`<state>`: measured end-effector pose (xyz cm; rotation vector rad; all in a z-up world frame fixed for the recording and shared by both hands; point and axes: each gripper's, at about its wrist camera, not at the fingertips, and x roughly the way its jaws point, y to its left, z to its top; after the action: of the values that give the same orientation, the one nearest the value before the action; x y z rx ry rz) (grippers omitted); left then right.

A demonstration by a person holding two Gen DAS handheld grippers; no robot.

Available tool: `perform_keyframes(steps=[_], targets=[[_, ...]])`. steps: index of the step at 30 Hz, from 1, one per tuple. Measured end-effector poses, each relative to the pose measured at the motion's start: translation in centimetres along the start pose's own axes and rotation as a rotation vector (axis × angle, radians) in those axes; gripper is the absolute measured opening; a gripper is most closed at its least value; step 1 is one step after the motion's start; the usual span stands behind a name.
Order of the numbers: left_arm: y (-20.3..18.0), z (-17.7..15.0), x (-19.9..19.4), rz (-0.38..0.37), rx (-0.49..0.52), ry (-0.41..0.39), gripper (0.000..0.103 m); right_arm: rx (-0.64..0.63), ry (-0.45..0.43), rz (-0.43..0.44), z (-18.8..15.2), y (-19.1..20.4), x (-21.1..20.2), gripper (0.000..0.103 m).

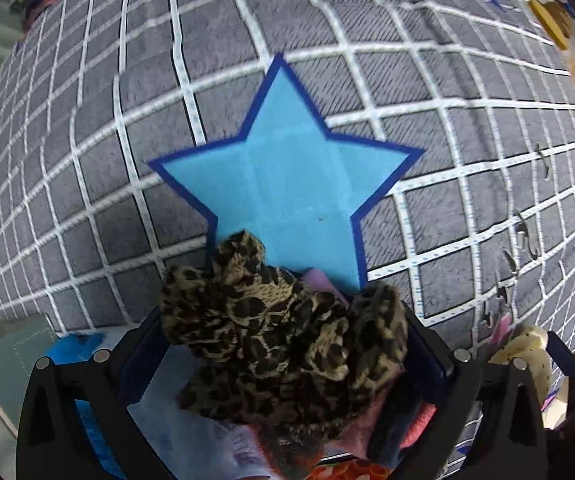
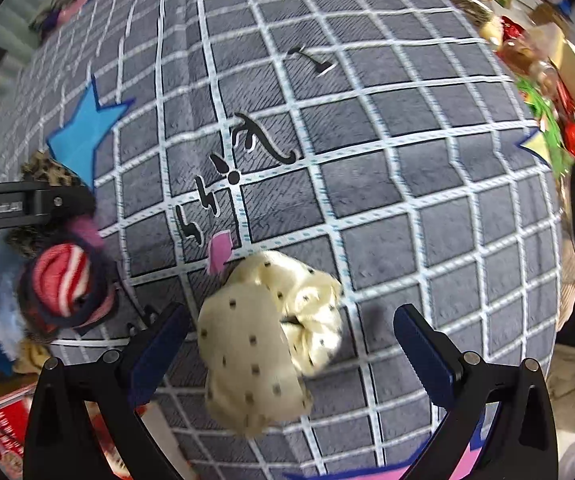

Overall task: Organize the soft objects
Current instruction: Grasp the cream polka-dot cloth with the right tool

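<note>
Scrunchies are what's being sorted, and both grippers have one close in. Right gripper [image 2: 291,344] stands w/ jaws wide apart, touching nothing; a cream satin scrunchie [image 2: 263,340] w/ small dark dots lies on the cloth between them, nearer the left finger. Looks featherweight, floppy and a bit slick, so I'd pinch across a thick bunched fold, not the smooth edge, or it may slide out. Left gripper [image 1: 283,332] has its jaws closed in on a leopard-print scrunchie [image 1: 283,336], ruffled and puffy, bulging above and around the pads. Grip seems fair, since the gathers give plenty to bite.

Under that one sits a pile of other soft bits: a rolled sock [image 2: 63,280] in red and white stripes w/ dark trim, plus pale blue fluff further left. Can't tell if the leopard one rests on the pile or hangs just over it.

Beyond, a grey quilted cloth [image 1: 367,92] w/ a white ribbon grid covers the surface, and a flat blue felt star [image 1: 287,176] w/ a darker border lies just past the leopard scrunchie. Far right edge is blurred bright clutter.
</note>
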<state>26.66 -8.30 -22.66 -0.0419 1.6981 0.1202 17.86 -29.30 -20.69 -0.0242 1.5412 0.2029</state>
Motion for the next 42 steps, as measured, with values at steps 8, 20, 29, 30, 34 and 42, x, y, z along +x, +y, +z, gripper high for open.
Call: perform_keyframes(steps=[8, 20, 29, 30, 34, 42], targets=[[1.5, 1.6, 1.7, -0.048, -0.033, 0.016, 0.103, -0.001, 0.014, -0.044, -0.2, 1.4, 1.5, 0.103], [-0.2, 0.8, 4.1, -0.053, -0.084, 0.022, 0.103, -0.012, 0.012, -0.043, -0.4, 1.4, 1.4, 0.103], [-2.1, -1.8, 3.1, -0.051, -0.09, -0.006, 0.103, -0.011, 0.012, -0.043, -0.2, 1.4, 1.5, 0.103], [-2.1, -2.0, 3.0, -0.051, -0.09, -0.011, 0.103, -0.011, 0.009, -0.043, -0.2, 1.4, 1.5, 0.103], [-2.1, -3.2, 2.5, -0.05, -0.089, -0.019, 0.103, -0.01, 0.007, -0.043, -0.2, 1.4, 1.5, 0.103], [-2.0, -4.2, 2.0, -0.051, -0.086, -0.02, 0.103, -0.011, 0.025, -0.043, 0.0, 1.2, 1.5, 0.103]])
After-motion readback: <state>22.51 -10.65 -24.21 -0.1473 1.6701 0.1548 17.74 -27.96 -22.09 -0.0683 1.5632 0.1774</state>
